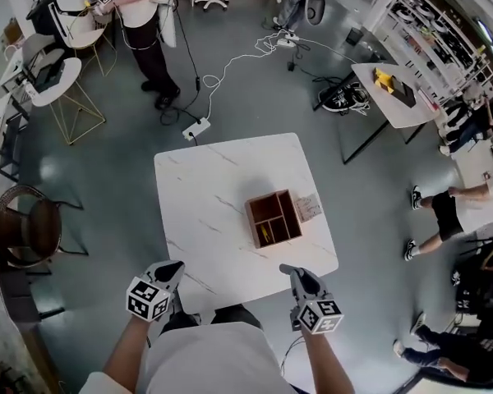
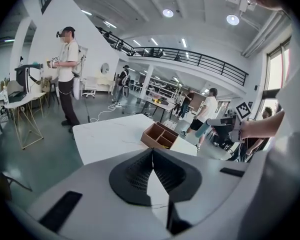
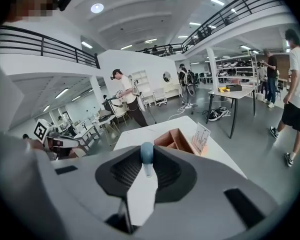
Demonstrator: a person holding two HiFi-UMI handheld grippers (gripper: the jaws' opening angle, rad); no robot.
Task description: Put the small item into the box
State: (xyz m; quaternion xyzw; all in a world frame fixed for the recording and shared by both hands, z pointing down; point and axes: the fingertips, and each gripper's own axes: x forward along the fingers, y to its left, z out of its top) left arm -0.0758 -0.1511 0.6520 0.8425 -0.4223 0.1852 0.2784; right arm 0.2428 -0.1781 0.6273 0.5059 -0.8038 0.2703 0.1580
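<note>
Right gripper (image 3: 147, 160) fingers pinch item (image 3: 147, 153): small, pale blue, rounded head at fingertips, thin stem trailing back, long axis along fingers. Box (image 3: 176, 139) ahead of fingers, well apart, on counter (image 1: 205, 195). Left gripper (image 2: 152, 152) fingers pressed together.

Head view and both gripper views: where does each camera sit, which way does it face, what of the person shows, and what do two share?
Head view: on the head, looking steeply down at the table and box; forearms, left tongs, right tongs show.
Left gripper view: on the left tongs, along their shut, empty jaws toward the box.
Right gripper view: on the right tongs, along jaws shut on a small blue item, toward the box.
Shared: all show the box.
</note>
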